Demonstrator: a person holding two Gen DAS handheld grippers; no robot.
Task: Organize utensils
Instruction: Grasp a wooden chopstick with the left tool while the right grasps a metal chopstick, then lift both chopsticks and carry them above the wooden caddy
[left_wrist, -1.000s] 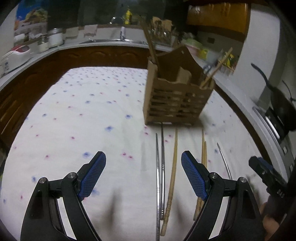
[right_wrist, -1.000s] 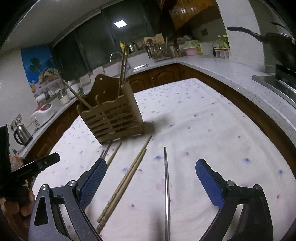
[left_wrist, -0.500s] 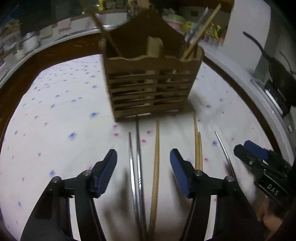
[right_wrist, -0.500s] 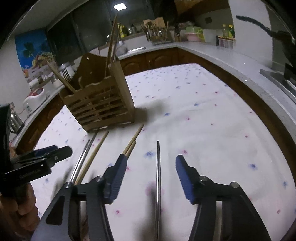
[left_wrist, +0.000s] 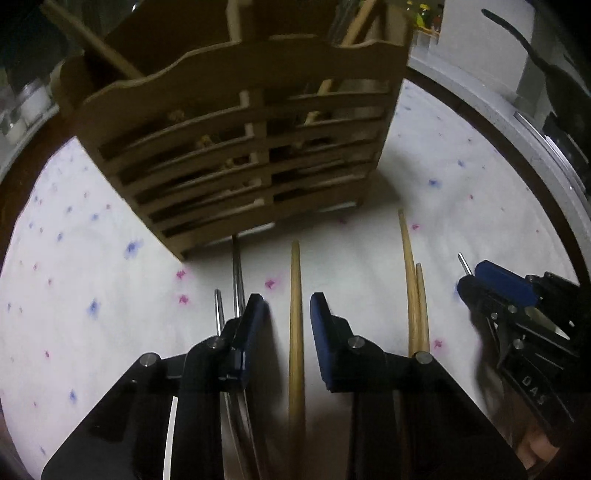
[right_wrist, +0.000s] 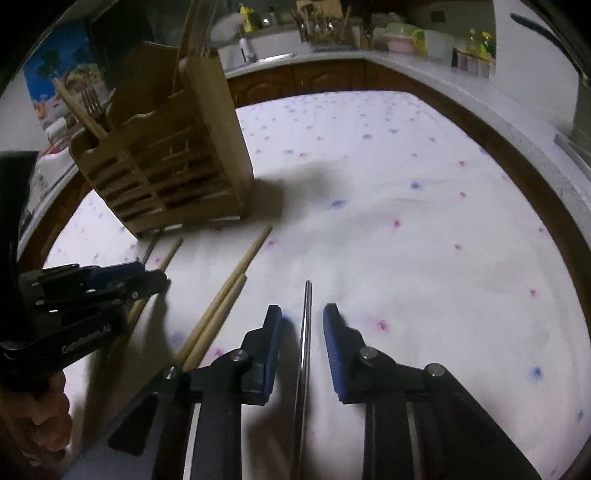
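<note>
1. Kitchen counters ring a table under a white flower-dotted cloth (right_wrist: 424, 206), and your work lies on that cloth: loose chopsticks in front of a slatted wooden holder (left_wrist: 236, 147).
2. Your left gripper (left_wrist: 287, 317) straddles a single wooden chopstick (left_wrist: 295, 295), which runs straight along the fingers with its tip toward the holder. The jaws have just been closing; the stick sits between the pads, but a gap shows on both sides, so it is not pinched yet.
3. Your right gripper (right_wrist: 302, 325) straddles a metal chopstick (right_wrist: 306, 314) the same way, lengthwise and pointing away from you. Those jaws have just been closing too, and they also stand clear of it.
4. Each hand is on its own stick, so neither needs to cross over.
5. Just left of the wooden one, two metal chopsticks (left_wrist: 236, 273) pass under your left finger. Between the grippers lies a pair of wooden chopsticks (right_wrist: 221, 306), touching each other.
6. I judge the holder's front wall, close ahead, is what the lifted tips must clear.
</note>
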